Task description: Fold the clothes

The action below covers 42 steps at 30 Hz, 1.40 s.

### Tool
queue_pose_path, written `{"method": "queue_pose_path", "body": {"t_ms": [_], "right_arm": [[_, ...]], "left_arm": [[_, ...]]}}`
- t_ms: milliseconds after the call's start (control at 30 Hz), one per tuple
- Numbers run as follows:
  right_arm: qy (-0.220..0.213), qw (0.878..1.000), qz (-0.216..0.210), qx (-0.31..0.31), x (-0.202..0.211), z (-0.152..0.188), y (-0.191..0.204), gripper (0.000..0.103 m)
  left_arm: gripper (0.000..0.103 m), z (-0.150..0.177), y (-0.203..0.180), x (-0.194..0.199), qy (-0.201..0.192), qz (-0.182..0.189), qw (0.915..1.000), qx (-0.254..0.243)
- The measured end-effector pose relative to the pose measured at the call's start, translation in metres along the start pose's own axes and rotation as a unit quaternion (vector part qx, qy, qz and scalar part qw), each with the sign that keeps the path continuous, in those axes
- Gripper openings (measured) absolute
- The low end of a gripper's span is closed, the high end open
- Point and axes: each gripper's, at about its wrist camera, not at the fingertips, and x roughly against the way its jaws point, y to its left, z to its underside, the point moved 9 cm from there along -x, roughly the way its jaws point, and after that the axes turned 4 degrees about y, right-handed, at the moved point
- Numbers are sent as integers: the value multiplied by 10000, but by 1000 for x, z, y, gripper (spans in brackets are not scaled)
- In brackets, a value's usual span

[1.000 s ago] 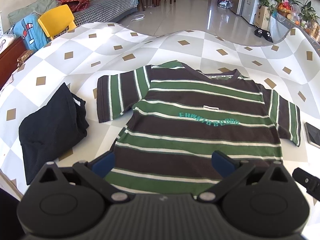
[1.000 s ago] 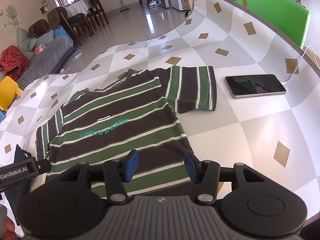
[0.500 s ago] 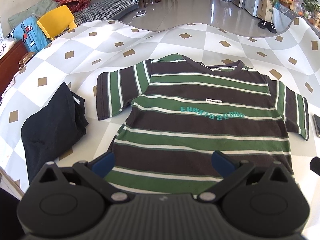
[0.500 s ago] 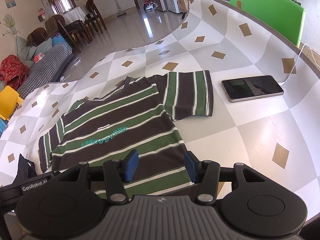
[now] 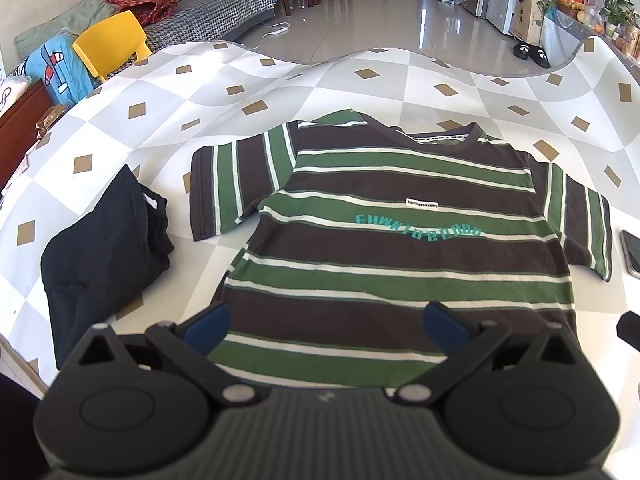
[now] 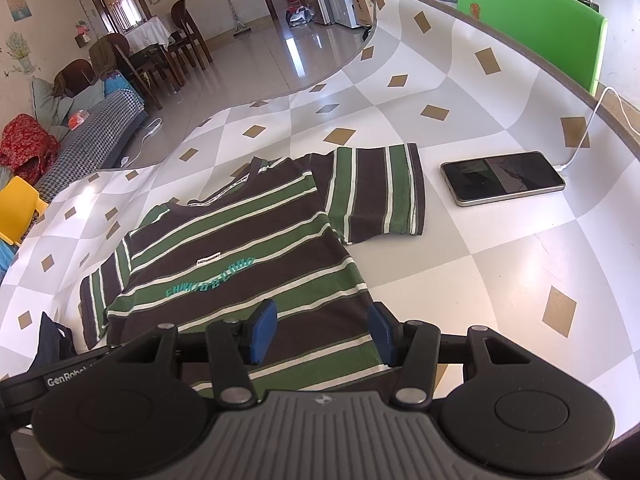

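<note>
Striped T-shirt [image 5: 384, 240] lies flat and face up on my desk [image 5: 168, 120], both sleeves spread, collar at the far edge, hem nearest me. My left hand-held gripper [image 5: 326, 324] hangs over the hem with its jaws wide apart, nothing between them. My right hand-held gripper [image 6: 322, 334] hangs over the hem's right corner, jaws parted at a moderate width and gripping nothing; cloth shows beneath the gap. A dark folded garment [image 5: 100, 256] lies just left of the shirt. A phone [image 6: 504, 178], cable attached, lies right of the right sleeve, apart from it.
</note>
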Motion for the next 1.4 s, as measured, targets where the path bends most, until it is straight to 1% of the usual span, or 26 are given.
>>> {"method": "queue_pose_path", "body": {"t_ms": [500,700,867,1033,1233,1400], "right_arm": [[-5,10000,1,-86,2,-2,-5,49],[-99,9998,50,-168,5,-6,-10,49],[-70,9999,68,-133,2,-5,-10,49],[49,10000,14,-66,-2,1,-6,49],[-38,10000,16,21,1,4,-3,49],[-18,10000,53,81,0,8,-2,49]], "left_arm": [[103,2,-2,2,0,-13,10000,-17],[103,-3,4,10,-84,-22,10000,43],[103,-6,10,15,-124,-7,9999,113],[103,-3,11,18,-119,-20,9999,73],[103,4,13,23,-149,5,9999,76],[103,11,15,25,-136,-2,9999,47]]}}
